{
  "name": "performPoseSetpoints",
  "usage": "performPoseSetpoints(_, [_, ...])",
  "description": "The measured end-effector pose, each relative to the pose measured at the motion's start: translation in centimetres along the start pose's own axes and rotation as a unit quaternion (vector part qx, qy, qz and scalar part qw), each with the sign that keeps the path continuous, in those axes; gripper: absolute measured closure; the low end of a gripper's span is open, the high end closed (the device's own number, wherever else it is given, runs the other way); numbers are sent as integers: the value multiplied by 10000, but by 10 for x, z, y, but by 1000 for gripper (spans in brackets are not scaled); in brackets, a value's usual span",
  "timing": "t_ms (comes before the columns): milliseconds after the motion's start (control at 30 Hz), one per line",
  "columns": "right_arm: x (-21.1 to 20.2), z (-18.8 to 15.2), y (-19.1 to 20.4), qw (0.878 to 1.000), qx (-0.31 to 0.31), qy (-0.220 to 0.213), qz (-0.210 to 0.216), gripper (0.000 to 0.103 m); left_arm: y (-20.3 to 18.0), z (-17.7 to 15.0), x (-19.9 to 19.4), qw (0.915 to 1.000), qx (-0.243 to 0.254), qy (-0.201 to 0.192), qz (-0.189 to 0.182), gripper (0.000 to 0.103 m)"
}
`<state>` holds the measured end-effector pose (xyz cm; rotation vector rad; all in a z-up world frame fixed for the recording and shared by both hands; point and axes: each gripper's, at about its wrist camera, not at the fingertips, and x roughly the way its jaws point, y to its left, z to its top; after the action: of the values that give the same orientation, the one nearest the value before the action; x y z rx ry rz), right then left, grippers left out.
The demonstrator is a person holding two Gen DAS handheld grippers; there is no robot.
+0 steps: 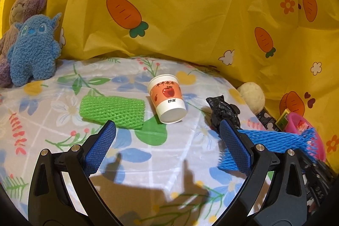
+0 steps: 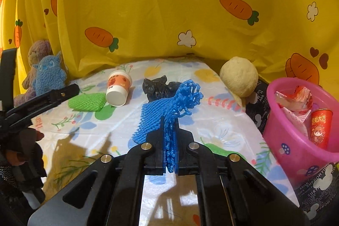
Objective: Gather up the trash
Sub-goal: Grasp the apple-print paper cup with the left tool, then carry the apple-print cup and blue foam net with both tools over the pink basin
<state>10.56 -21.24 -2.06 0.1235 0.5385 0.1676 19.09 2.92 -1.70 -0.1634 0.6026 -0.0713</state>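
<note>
My right gripper (image 2: 170,120) is shut on a blue foam net (image 2: 169,105) and holds it above the table; the net also shows in the left wrist view (image 1: 279,141). My left gripper (image 1: 167,128) is open and empty, above the table. Ahead of it lie a green foam net (image 1: 112,109), a tipped paper cup (image 1: 167,97) with an apple print, and a crumpled black bag (image 1: 224,111). The same green net (image 2: 88,101), cup (image 2: 118,88) and bag (image 2: 157,86) show in the right wrist view. A pink tub (image 2: 296,141) at the right holds wrappers and a red cup (image 2: 320,128).
Blue and purple plush toys (image 1: 31,50) sit at the back left. A cream plush ball (image 2: 239,76) lies at the back right beside the tub. A yellow carrot-print curtain (image 1: 190,3) closes off the back. The flowered table cover (image 1: 63,151) ends at the right near the tub.
</note>
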Motion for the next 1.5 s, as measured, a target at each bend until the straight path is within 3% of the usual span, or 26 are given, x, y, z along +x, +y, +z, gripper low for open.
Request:
performPoseSetpoints(433, [-12, 5, -23, 9991, 273, -260, -174, 97, -13, 13, 97, 9979, 89, 647, 53, 24])
performPoseSetpoints(767, [-16, 4, -29, 9988, 332, -309, -204, 97, -11, 15, 131, 9946, 83, 1037, -5, 42])
performPoseSetpoints(1200, [-20, 4, -31, 9986, 349, -335, -195, 97, -6, 14, 131, 9949, 109, 985, -199, 46])
performPoseSetpoints(1500, [-31, 7, -36, 9978, 401, -476, -229, 97, -17, 23, 86, 9979, 289, 523, -256, 46])
